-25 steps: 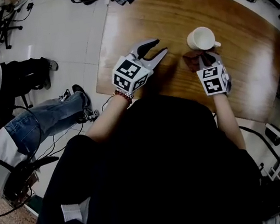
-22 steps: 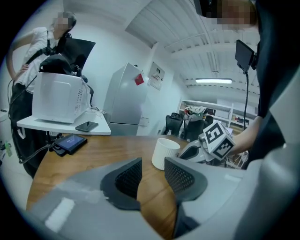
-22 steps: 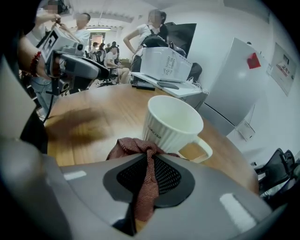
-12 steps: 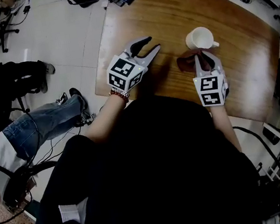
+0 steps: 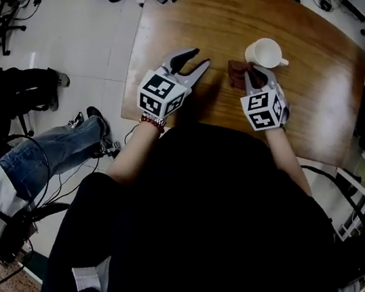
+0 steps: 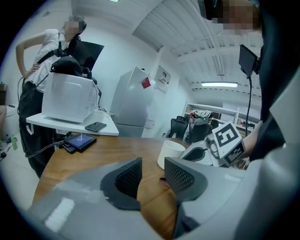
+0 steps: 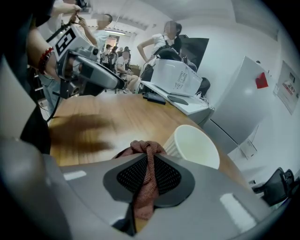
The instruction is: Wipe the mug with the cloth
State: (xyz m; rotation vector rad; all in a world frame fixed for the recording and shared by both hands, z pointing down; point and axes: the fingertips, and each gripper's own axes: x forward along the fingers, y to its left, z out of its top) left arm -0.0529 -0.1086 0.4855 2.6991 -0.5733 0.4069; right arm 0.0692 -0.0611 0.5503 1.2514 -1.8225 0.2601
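Right gripper [image 7: 147, 174]: jaws pressed together, pinching a soft reddish-brown woven cloth [image 7: 146, 187]. A narrow fold runs down between the pads, and the rest bunches in a knot-like wad just past the jaw tips.

Left gripper [image 6: 147, 176]: jaws spread with nothing between them, only bare wood showing through the gap. It sits at the near-left part of the brown wooden table [image 5: 318, 93], well left of the right gripper.

A cream ribbed mug [image 5: 263, 53] stands upright on the table, just beyond the right gripper, with its handle pointing right. The inside looks empty. The cloth wad lies just beside the mug's near-left wall; no view shows whether they touch.

Handling, as a judgement:
- The mug looks like glazed ceramic: stiff, breakable and smooth inside, with ribs outside that give some bite. Being empty it is likely light, so a sideways wipe could slide or tip it.
- It probably needs steadying. The free left gripper could take the wall across the rim on the left side, away from the handle.
- The cloth is limp and thin and is held only by a fold, so a hard drag on the ribs may pull it out. Light strokes seem safer.
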